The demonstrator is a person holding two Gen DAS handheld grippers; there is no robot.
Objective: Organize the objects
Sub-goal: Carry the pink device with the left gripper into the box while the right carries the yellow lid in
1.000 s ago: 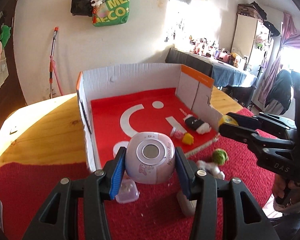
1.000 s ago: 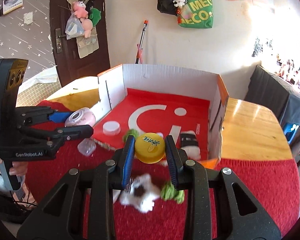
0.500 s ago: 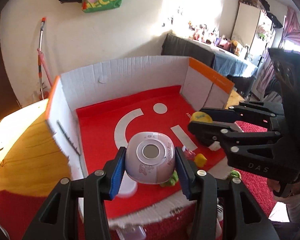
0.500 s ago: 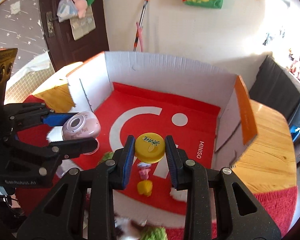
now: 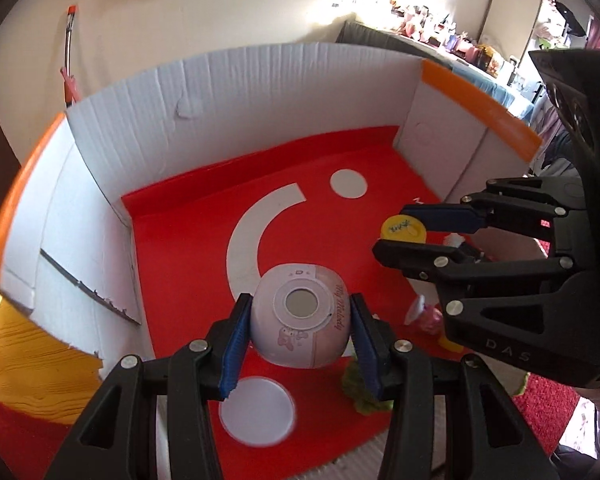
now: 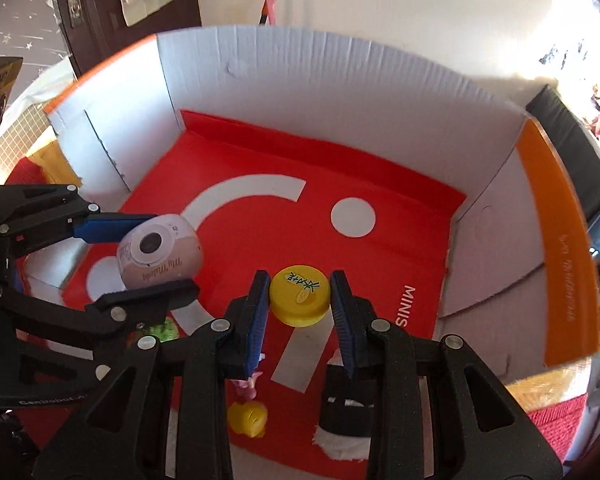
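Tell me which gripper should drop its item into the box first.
Either; probably the right. The right gripper holds the yellow cap over bare red box floor, while the left gripper holds the pink round case above a green toy.

In the box [image 6: 340, 80], the duck [image 6: 247, 419] lies left of the sock [image 6: 342, 416], cap [image 6: 300, 295] above them

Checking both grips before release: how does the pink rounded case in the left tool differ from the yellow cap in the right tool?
The pink case is bulbous with a grey round window; the yellow cap is a flat disc with a printed top. The case is clearly bigger, spreading the left tool wider than the right tool. Both are clamped above the red box floor.
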